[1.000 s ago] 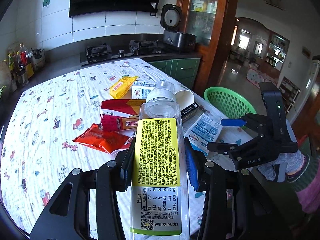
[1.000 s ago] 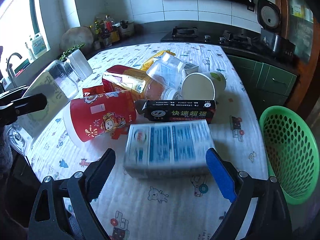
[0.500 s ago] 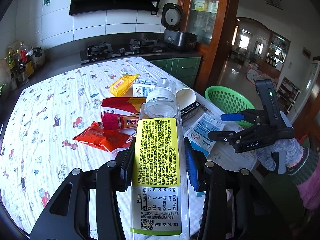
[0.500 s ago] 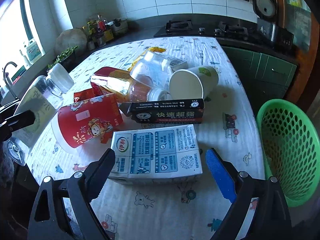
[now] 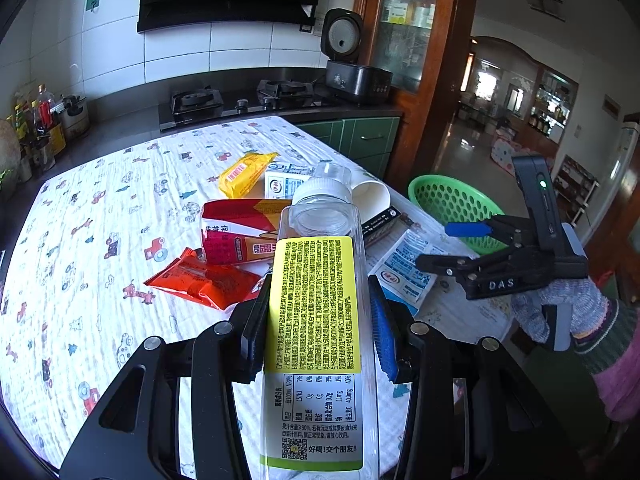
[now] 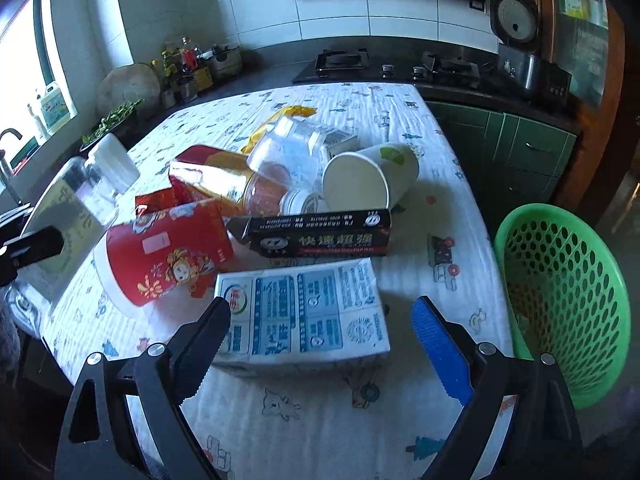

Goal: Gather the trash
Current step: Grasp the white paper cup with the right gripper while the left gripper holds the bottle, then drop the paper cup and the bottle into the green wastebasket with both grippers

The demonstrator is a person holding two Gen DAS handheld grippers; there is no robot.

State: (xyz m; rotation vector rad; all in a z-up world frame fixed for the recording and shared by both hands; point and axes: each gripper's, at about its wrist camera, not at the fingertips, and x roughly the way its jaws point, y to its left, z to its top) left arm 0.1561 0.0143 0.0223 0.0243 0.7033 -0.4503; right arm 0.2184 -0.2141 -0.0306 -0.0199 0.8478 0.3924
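Two grippers work over a table spread with a white cartoon-print cloth point(image 6: 400, 120). The left gripper point(image 5: 318, 320) has its black and blue fingers clamped on a clear plastic bottle with a yellow label and white cap point(image 5: 316, 304), held above the near table edge with the cap pointing toward 12 o'clock. The right gripper point(image 6: 320, 336) has its fingers spread wide, one on each side of a blue-and-white milk carton lying flat point(image 6: 304, 312), not pressing it; the black fingertip is just at the carton's 9 o'clock edge.

At 12 o'clock of the carton, touching it, lies a long black box with white lettering point(image 6: 316, 234). At 10 o'clock lies a red paper cup with a cartoon print point(image 6: 168, 256) on its side. Beyond the black box rest a white paper cup on its side point(image 6: 368, 180), a clear plastic cup point(image 6: 280, 160) and a red-and-gold snack bag point(image 6: 208, 176). A green perforated plastic basket point(image 6: 560, 300) stands off the table's edge at 3 o'clock.
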